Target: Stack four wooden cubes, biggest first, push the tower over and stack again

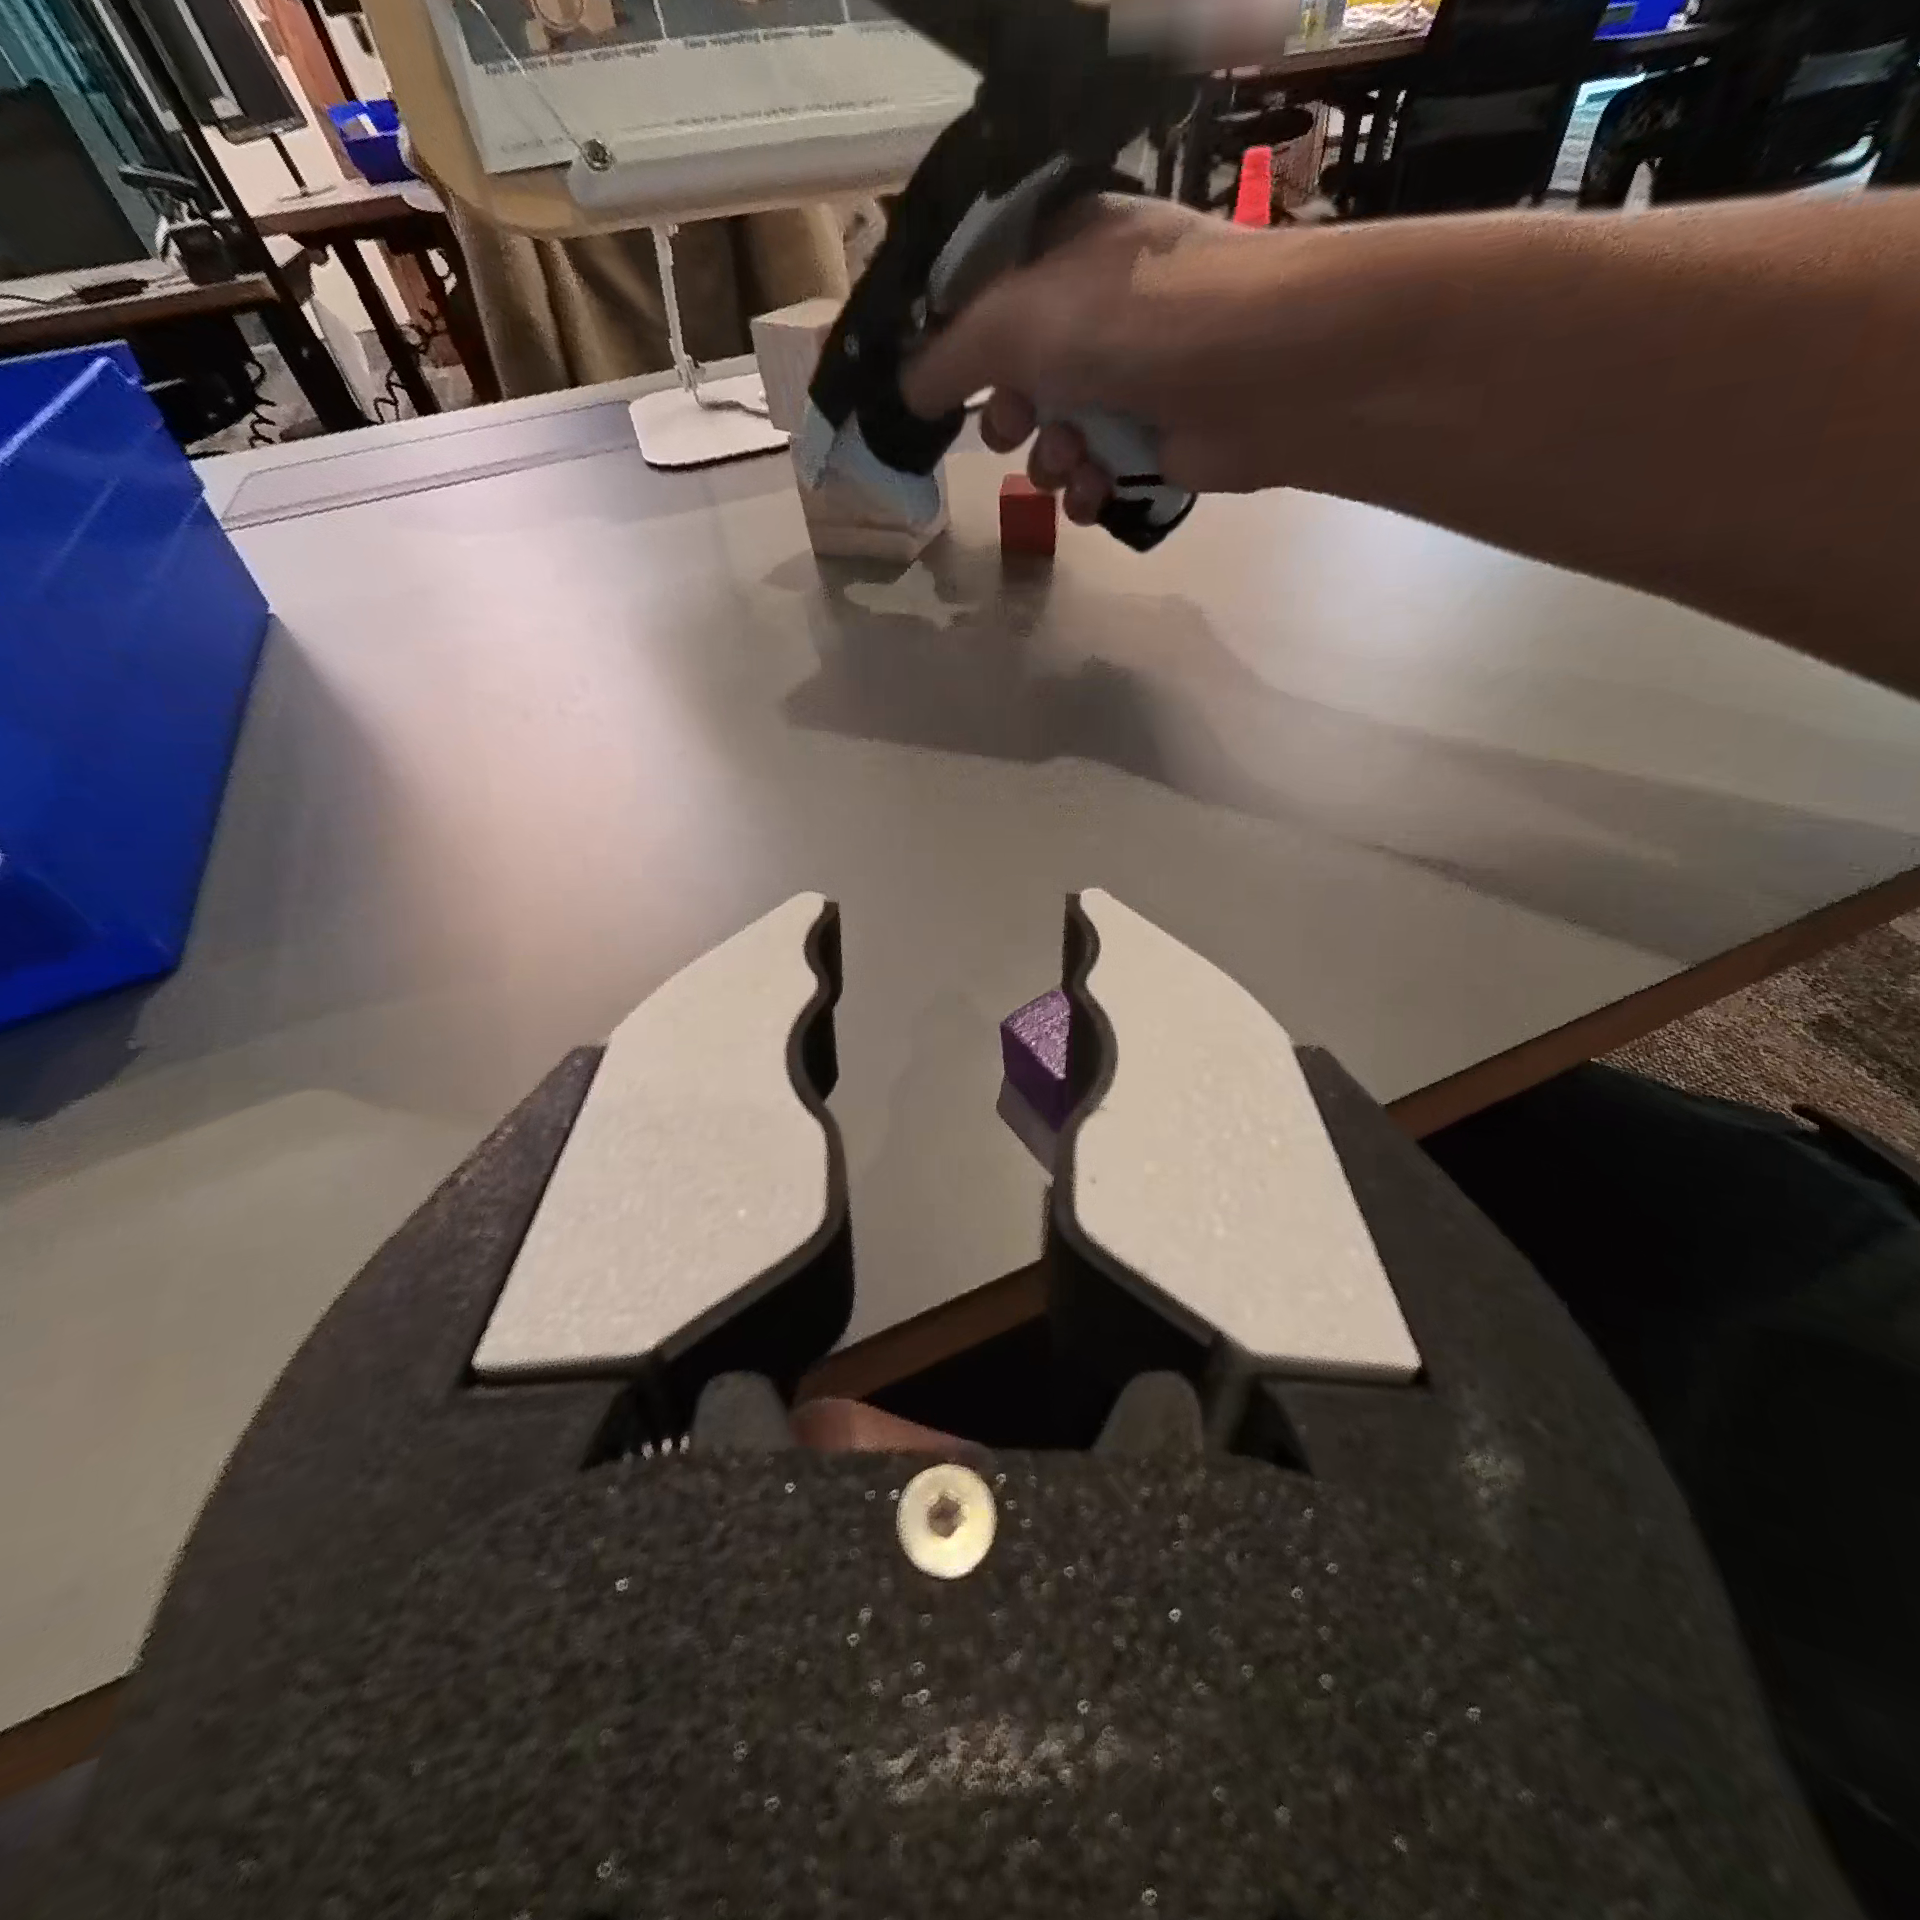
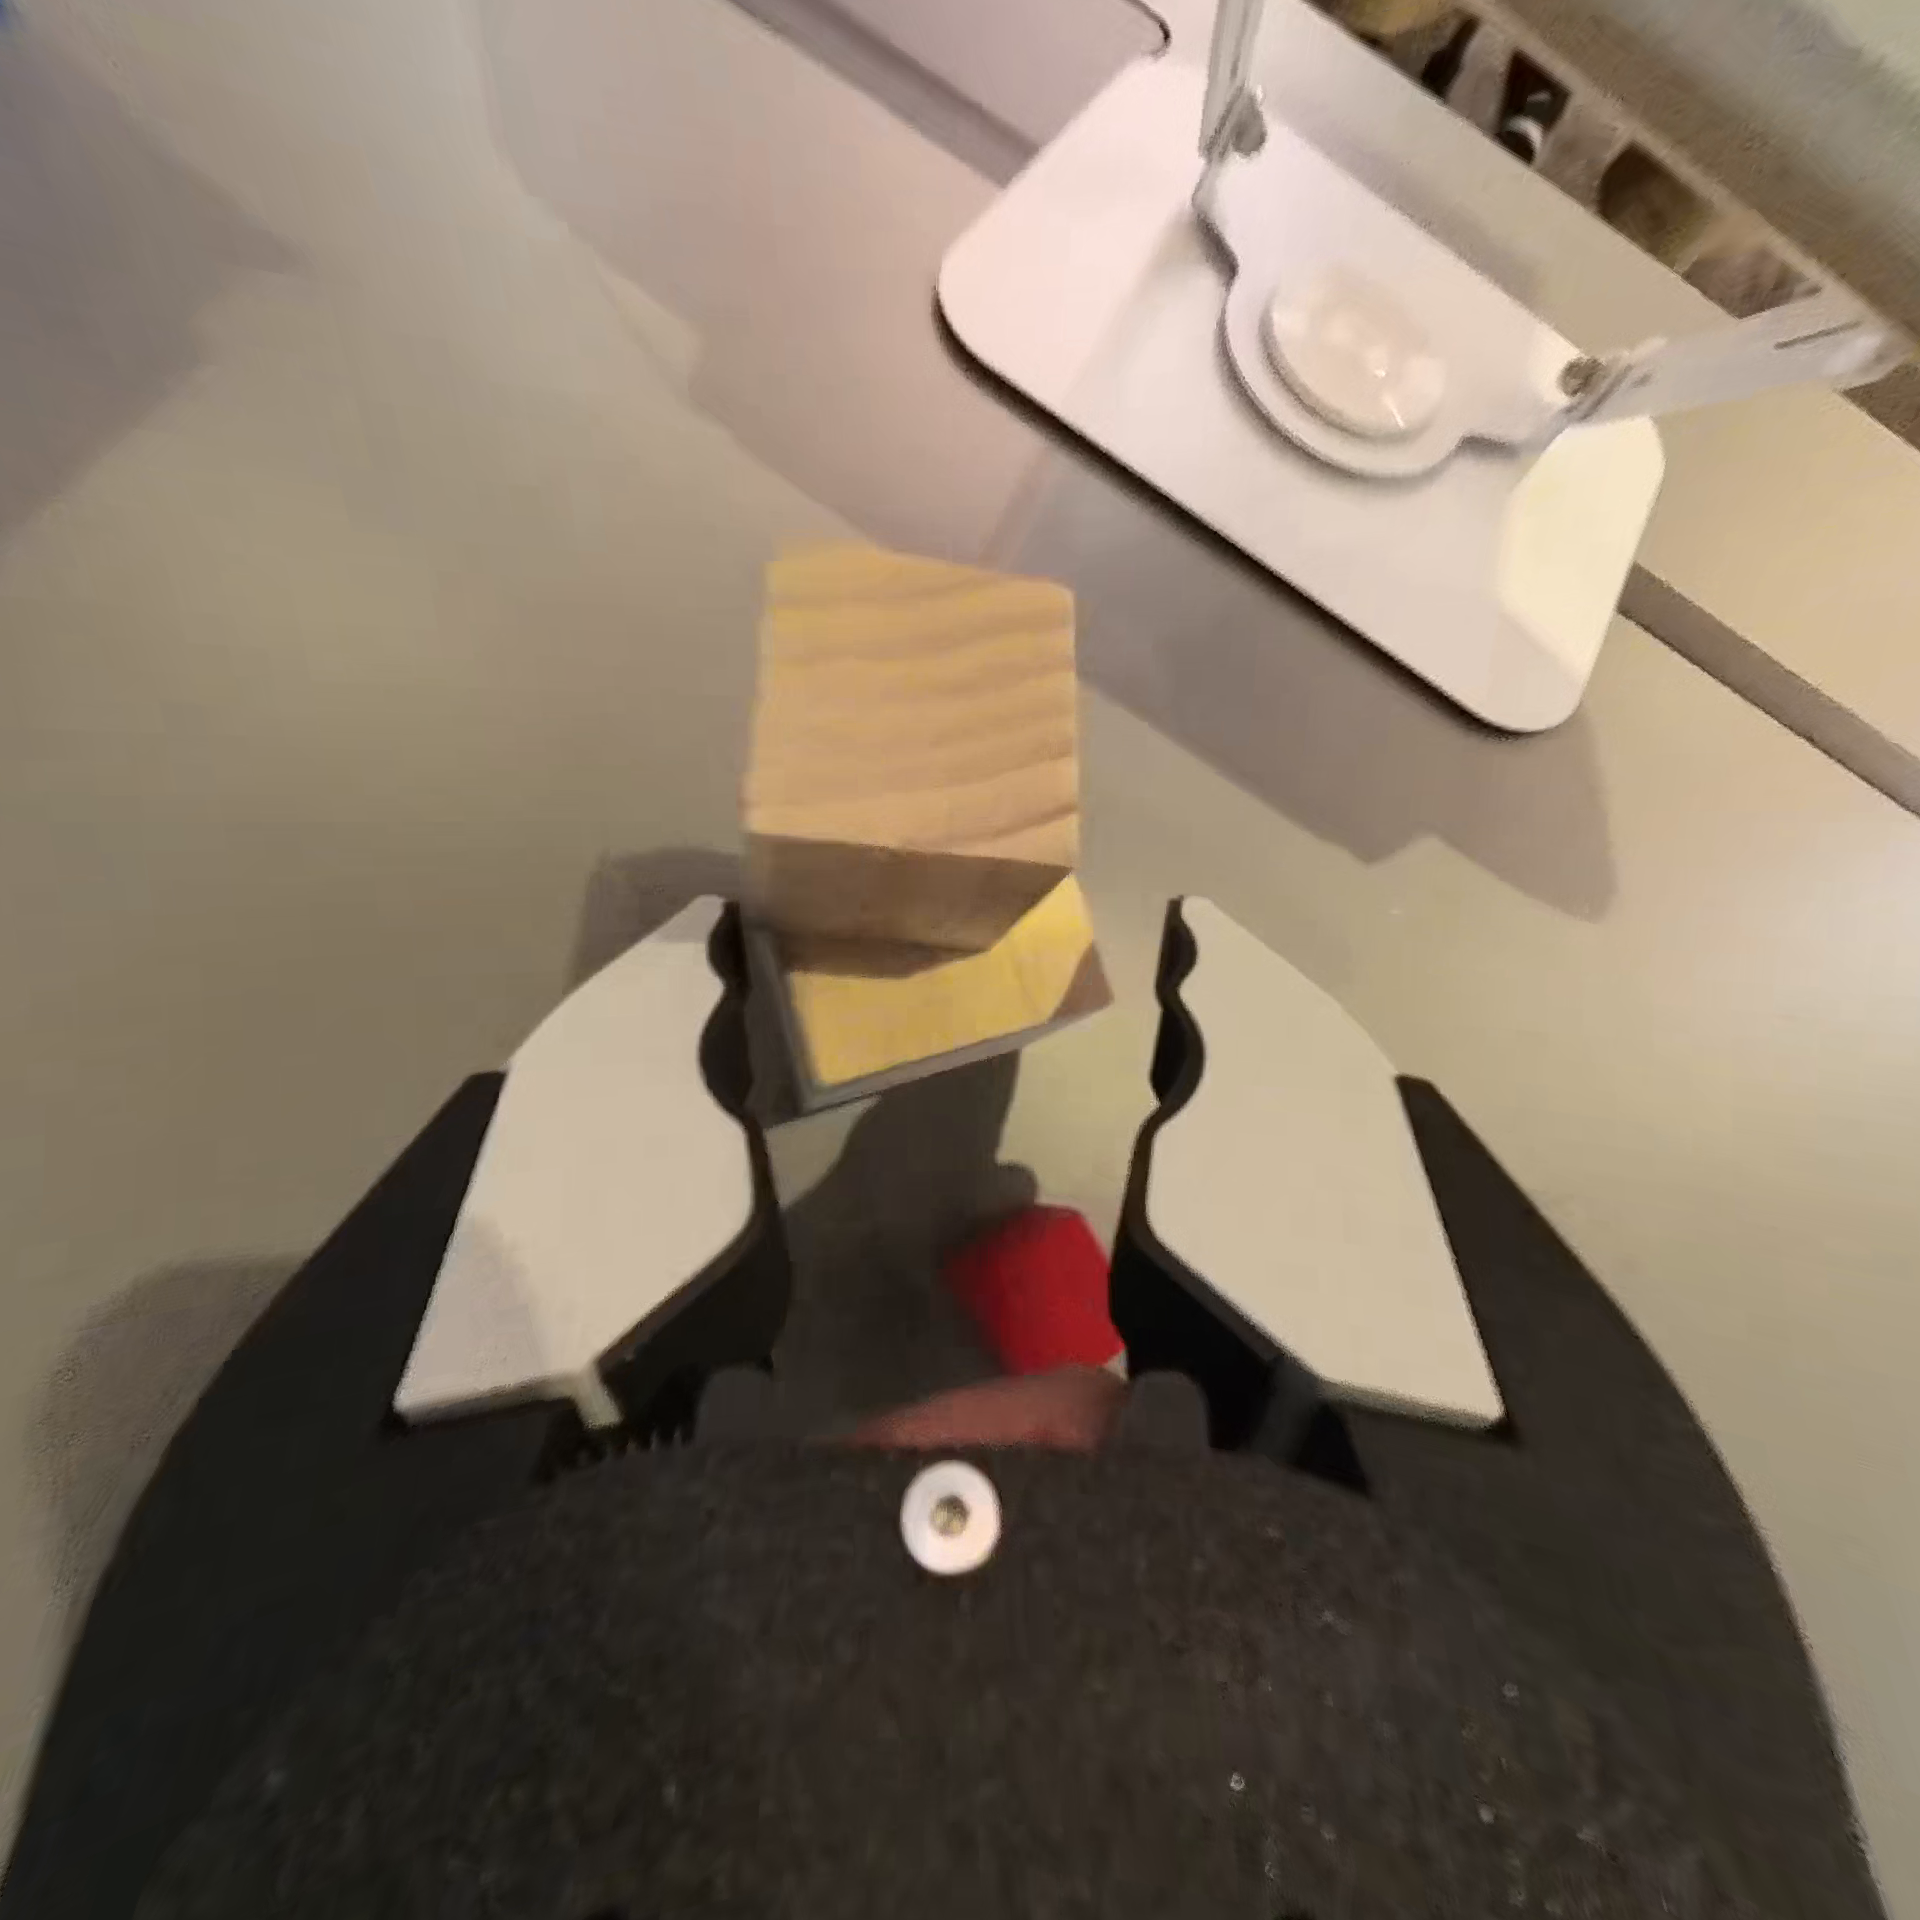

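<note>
Two plain wooden cubes are stacked on the grey table [image 2: 312, 623]. The upper cube [image 2: 914, 717] sits skewed on the lower cube [image 2: 935, 1018]. My right gripper [image 2: 948, 935] is open above and around the stack, its left fingertip close beside the cubes. A small red cube [image 2: 1029, 1299] lies on the table below its fingers. My left gripper [image 1: 951, 935] is open and low near the table's front edge. A small purple cube [image 1: 1039, 1049] sits against its right finger. The left wrist view shows the right gripper [image 1: 873, 478], the stack [image 1: 795, 364] and the red cube [image 1: 1027, 516] far off.
A blue bin [image 1: 104, 675] stands at the table's left. A white stand base [image 2: 1299, 416] with a clear post sits just behind the stack. A hand and forearm [image 1: 1351, 364] reach in from the right. The table's front edge [image 1: 1558, 1039] runs beside the left gripper. My right fingertips sit around 30 cm from my left ones. From my left tips it is roughly 4 cm to the small purple cube [image 1: 1039, 1049]; from my right, 30 cm.
</note>
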Motion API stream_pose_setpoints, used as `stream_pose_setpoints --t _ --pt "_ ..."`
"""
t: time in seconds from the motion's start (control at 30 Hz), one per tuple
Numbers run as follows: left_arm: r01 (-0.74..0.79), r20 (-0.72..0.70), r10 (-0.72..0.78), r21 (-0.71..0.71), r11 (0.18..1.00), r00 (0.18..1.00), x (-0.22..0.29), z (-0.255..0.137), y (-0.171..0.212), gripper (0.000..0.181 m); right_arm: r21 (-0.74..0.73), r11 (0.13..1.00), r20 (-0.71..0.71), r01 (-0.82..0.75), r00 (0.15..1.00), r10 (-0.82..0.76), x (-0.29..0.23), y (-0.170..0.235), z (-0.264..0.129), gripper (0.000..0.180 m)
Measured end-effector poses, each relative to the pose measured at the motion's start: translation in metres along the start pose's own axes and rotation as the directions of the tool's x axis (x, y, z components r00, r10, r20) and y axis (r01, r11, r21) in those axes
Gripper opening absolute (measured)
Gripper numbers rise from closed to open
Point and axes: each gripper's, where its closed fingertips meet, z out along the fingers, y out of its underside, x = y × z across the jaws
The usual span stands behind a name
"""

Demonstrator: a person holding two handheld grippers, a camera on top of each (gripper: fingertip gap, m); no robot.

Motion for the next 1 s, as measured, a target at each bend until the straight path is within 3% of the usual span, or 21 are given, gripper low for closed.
stream_pose_setpoints --t 0.03,0.1,0.17,0.4,0.67,0.8,0.93,1.0 --pt "0.001 -0.004 -0.001 -0.003 1.000 1.000 0.000 0.000 0.000 0.040 -0.018 1.000 -0.012 0.015 1.000 -0.015 0.005 0.003 0.005 0.080" --pt "0.006 -0.009 -0.006 -0.005 1.000 1.000 -0.002 -0.001 0.000 0.040 -0.054 0.999 0.057 0.000 0.998 0.003 0.001 0.006 0.011 0.064" --pt "0.015 -0.016 -0.015 -0.005 1.000 1.000 -0.004 0.000 -0.001 0.039 -0.062 0.998 0.094 0.019 0.995 -0.013 0.000 0.006 0.011 0.063" --pt "0.033 -0.026 -0.033 -0.011 0.999 0.999 -0.006 0.005 -0.002 0.038 0.072 0.989 0.210 0.131 0.967 -0.143 -0.026 0.009 -0.022 0.062" --pt "0.034 -0.046 -0.034 -0.013 0.999 0.998 0.002 0.005 -0.003 0.038 0.233 0.867 0.388 0.441 0.775 -0.499 -0.059 0.055 -0.093 0.062" --pt "0.010 -0.052 -0.011 -0.015 1.000 0.999 0.010 0.005 -0.003 0.038 0.226 0.861 0.499 0.455 0.705 -0.504 -0.054 0.083 -0.099 0.062" --pt "-0.012 -0.060 0.010 -0.022 1.000 0.998 0.017 0.006 -0.001 0.038 0.250 0.889 0.518 0.384 0.723 -0.458 -0.053 0.086 -0.099 0.062" --pt "-0.017 -0.064 0.015 -0.032 0.999 0.998 0.019 0.007 0.002 0.038 0.297 0.889 0.512 0.348 0.728 -0.456 -0.054 0.083 -0.107 0.080"
